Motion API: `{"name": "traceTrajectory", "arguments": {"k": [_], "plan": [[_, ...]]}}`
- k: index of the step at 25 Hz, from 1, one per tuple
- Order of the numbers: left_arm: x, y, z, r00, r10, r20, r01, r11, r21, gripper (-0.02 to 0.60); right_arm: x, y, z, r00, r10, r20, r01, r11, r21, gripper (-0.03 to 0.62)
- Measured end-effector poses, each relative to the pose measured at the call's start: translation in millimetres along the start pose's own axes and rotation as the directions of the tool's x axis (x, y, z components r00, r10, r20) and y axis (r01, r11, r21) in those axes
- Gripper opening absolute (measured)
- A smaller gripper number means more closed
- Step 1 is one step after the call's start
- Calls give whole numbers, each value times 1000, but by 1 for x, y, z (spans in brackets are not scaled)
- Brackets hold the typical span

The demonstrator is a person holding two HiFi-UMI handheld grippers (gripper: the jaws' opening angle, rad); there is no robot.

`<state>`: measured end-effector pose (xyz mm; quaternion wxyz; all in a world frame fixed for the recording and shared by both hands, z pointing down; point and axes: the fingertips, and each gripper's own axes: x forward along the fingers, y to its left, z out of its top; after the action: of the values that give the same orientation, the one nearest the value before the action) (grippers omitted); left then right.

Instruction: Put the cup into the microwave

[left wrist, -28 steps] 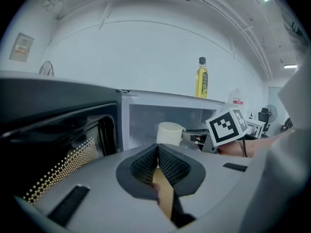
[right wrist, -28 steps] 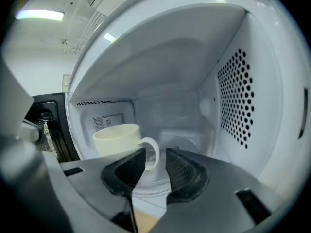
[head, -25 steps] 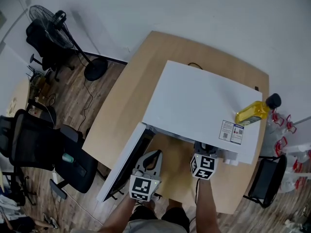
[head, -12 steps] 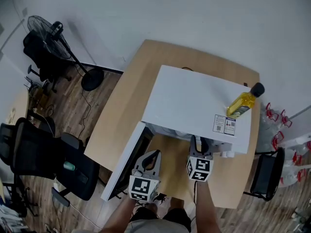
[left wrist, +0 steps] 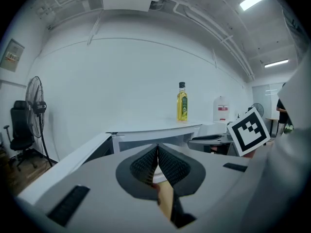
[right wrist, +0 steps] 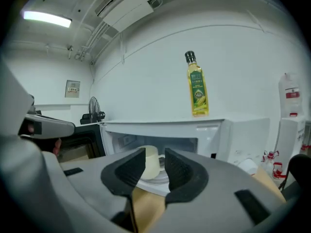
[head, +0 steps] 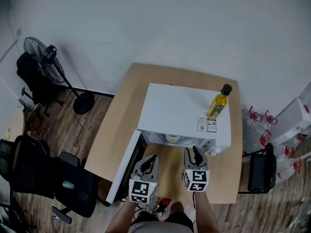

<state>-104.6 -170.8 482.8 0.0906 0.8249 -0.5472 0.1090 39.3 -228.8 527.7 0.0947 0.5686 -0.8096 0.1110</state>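
Left tool (left wrist: pixel 158 152): jaws pressed together, nothing between. Right tool (right wrist: pixel 154 155): narrowly parted, empty, aimed at cup (right wrist: pixel 150 166). Cup: cream, handled, upright on turntable inside open white microwave (head: pixel 180 108); handle visible only in right gripper view. Atop microwave: yellow oil bottle (head: pixel 217 102), green label unreadable. Beneath: desk (head: pixel 121 115).

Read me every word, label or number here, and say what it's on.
None is legible.
Sticker on the microwave top: too small.
Oil bottle: label blurred.
White jug: red label blurred.
Framed notice on the wall: too small.
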Motion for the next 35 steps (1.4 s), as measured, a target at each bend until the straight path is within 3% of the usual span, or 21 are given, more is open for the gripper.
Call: {"name": "traceTrajectory", "arguments": {"k": [13, 25, 35], "plan": [[-42, -32, 44, 992, -93, 90, 86, 993, 81, 23, -110, -5, 53, 989, -86, 124, 89, 996, -20, 93], [-82, -53, 42, 985, -142, 97, 130, 984, 120, 23, -180, 12, 52, 981, -124, 151, 138, 987, -83, 32], [-98, -58, 41, 983, -151, 105, 137, 982, 127, 23, -196, 22, 47, 979, -129, 161, 138, 989, -48, 20]]}}
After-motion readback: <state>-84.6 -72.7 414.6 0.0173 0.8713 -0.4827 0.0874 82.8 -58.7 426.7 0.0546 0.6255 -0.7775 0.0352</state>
